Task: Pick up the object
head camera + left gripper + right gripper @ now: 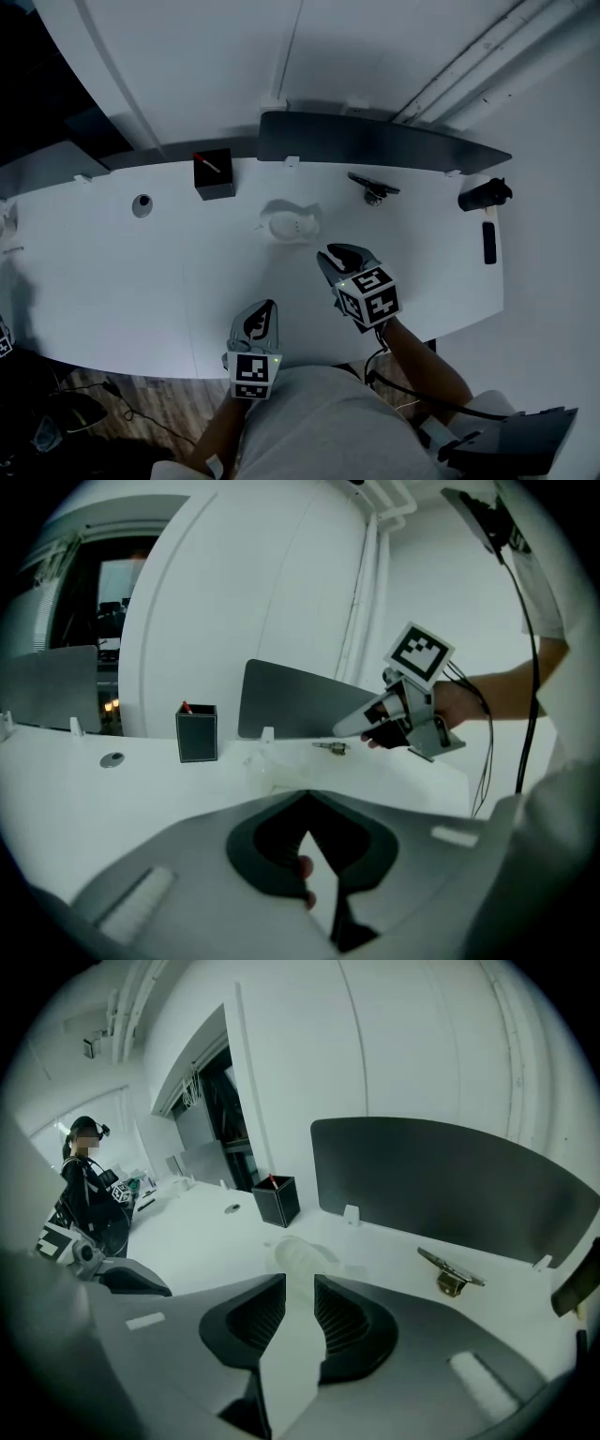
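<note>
The table (112, 281) is white, smooth and not shiny. The cup (291, 225) on it looks like see-through plastic. The box (214, 175) is black and dull. The clip (373, 187) looks like metal with a bit of shine. The floor (141, 403) is brown wood. The right gripper (299, 1281) is dull grey plastic, and its pads (248, 1321) are black with little ridges. The shirt (319, 422) is soft grey cloth.

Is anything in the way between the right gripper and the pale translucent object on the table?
Nothing visible. The right gripper, jaws apart, points at the translucent object; only bare table lies between them. The black box stands farther back.
</note>
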`<state>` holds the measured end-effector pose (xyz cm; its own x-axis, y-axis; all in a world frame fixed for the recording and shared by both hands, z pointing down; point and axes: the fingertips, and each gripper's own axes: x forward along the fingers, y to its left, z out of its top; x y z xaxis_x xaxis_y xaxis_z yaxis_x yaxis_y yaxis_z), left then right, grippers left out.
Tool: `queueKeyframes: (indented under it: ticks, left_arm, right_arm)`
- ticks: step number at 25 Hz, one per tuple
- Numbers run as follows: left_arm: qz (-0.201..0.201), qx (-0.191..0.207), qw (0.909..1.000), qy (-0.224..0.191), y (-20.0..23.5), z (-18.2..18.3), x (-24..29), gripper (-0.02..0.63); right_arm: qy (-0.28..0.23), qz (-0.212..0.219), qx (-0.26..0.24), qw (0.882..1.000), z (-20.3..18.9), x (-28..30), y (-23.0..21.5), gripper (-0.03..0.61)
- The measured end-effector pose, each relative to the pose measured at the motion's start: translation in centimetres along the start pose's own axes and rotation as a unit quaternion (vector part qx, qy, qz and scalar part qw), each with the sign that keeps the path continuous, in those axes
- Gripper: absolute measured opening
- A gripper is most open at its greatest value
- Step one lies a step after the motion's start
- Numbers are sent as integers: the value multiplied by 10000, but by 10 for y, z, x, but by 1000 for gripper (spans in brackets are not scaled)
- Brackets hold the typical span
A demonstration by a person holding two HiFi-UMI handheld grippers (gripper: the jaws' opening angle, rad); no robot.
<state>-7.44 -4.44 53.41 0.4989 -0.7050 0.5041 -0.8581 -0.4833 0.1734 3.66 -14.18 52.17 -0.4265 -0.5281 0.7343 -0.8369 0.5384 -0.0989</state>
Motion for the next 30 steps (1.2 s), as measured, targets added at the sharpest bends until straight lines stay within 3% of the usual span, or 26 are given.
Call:
queueKeyframes:
  ticks: [2, 6, 8, 18, 30]
  left_arm:
    - [65, -75, 10000, 1, 6, -1, -1, 2]
    - [177, -181, 9997, 1, 16, -3, -3, 2]
    - [237, -236, 9994, -9, 20, -5, -4, 3]
    - [428, -433, 9981, 18, 32, -9, -6, 2]
    - [419, -494, 9979, 54, 35, -8, 2, 3]
  right_arm:
    - [162, -33, 16, 9999, 0, 12, -4, 111]
    - [409, -45, 319, 9986, -1, 38, -14, 237]
    - [532, -81, 500, 9973, -3, 51, -22, 259]
    - [893, -137, 1496, 9846, -12, 100, -50, 290]
    - [1178, -169, 1802, 9764, -24, 125, -58, 297]
